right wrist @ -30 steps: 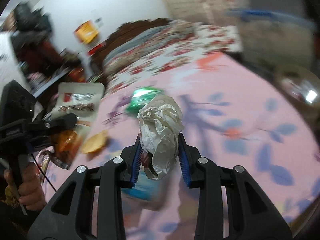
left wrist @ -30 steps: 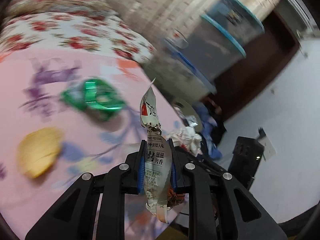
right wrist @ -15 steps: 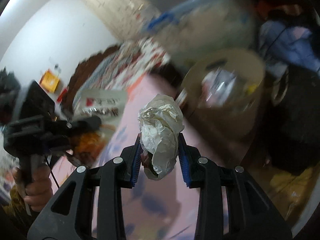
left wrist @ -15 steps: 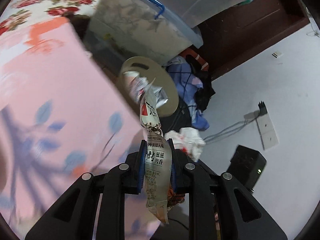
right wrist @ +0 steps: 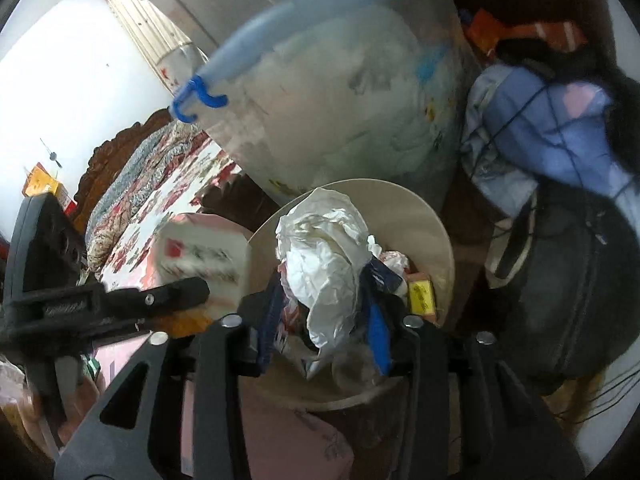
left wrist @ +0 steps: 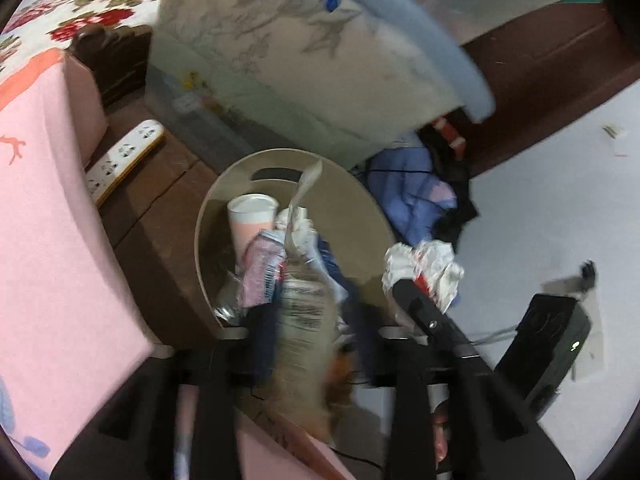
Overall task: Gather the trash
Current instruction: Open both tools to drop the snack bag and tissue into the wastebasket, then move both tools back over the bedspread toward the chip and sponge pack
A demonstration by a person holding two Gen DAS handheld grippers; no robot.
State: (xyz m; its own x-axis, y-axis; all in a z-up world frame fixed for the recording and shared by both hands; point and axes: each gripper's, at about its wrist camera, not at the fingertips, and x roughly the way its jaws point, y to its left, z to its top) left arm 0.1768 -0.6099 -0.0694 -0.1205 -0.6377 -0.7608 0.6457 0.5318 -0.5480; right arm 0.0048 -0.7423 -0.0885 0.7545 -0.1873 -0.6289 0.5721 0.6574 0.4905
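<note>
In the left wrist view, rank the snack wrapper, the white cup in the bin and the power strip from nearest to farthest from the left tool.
1. Snack wrapper, between the opening jaws of the left tool.
2. White cup, inside the bin, ahead.
3. Power strip, on the floor, far upper left.

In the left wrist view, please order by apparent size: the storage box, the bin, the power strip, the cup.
1. storage box, largest
2. bin
3. power strip and cup look alike in size; the cup is partly hidden by trash, so I do not rank them.
</note>
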